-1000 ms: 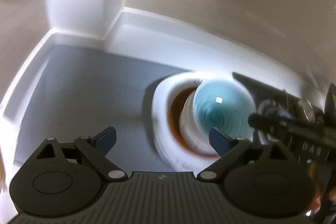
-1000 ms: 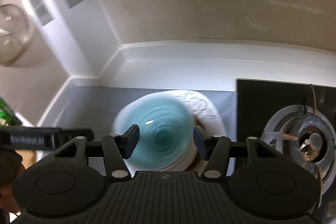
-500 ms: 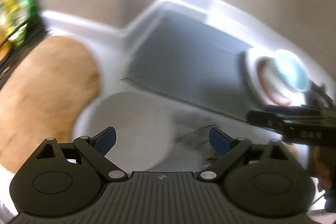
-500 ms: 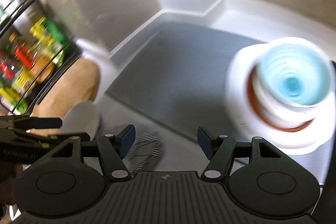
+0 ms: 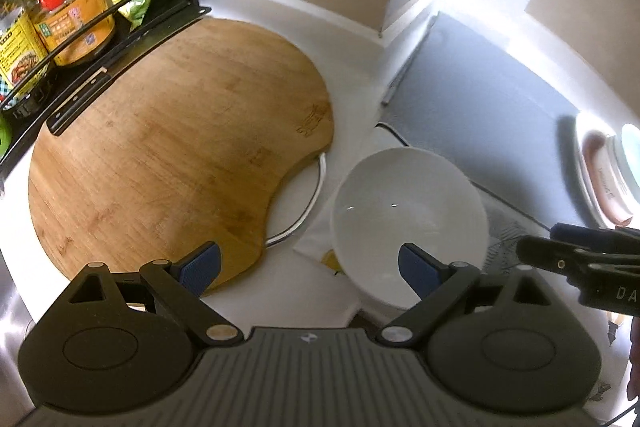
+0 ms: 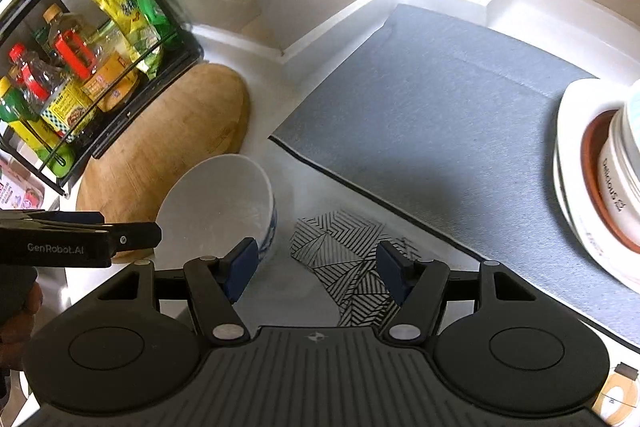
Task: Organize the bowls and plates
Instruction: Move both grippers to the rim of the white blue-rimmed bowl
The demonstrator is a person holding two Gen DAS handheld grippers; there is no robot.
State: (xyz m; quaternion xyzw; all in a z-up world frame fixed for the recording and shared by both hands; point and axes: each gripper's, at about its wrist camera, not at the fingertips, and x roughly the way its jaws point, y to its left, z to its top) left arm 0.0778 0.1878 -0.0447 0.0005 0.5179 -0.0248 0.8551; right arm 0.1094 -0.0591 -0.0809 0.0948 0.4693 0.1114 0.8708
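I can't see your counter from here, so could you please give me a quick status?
Both hand-held grippers open, empty: left, right. White bowl loose on the counter, just ahead. Stack on the grey mat. Nothing in the way.

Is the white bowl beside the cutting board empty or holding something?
Empty. The white bowl stands upright by the cutting board; both wrist views look into it and show only its bare glossy inside with small light reflections.

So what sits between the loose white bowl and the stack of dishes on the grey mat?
Only bare grey mat; nothing stands between the white bowl and the stack of dishes. The right wrist view shows this best.
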